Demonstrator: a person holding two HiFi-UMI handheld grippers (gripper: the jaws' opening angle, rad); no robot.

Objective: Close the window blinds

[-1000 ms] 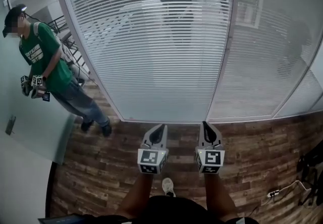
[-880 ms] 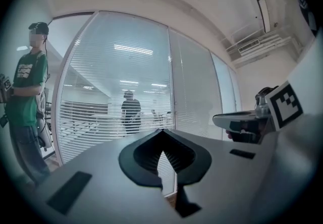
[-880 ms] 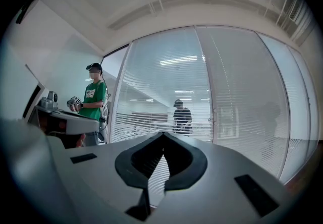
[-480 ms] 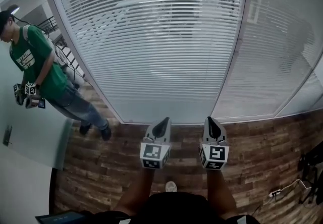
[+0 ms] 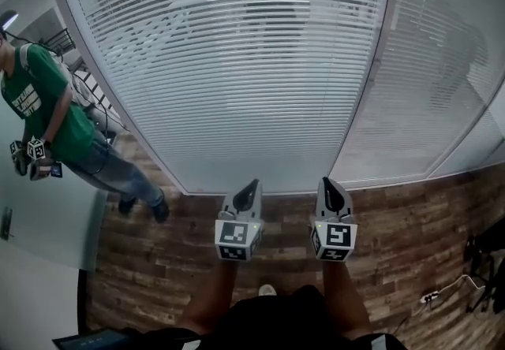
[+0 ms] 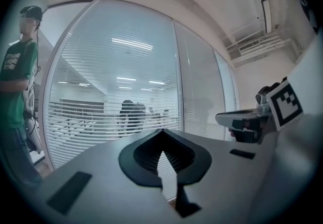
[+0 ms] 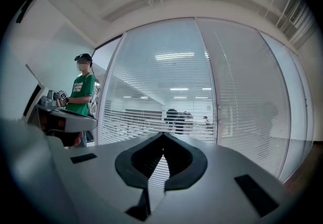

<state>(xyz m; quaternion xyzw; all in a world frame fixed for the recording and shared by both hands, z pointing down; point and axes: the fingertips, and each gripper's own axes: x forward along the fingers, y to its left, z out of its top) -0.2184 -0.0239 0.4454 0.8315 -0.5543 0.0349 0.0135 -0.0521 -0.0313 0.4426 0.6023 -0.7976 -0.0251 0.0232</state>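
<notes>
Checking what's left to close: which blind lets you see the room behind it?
The wide blind straight ahead: its slats show gaps, while the narrower blind to its right looks almost solid.

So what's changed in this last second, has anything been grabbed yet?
The left gripper and right gripper have come closer to the window blinds, which now fill more of the head view; the bystander in green has slid toward its left edge. Nothing was taken or let go: both stay shut, empty, side by side.
</notes>
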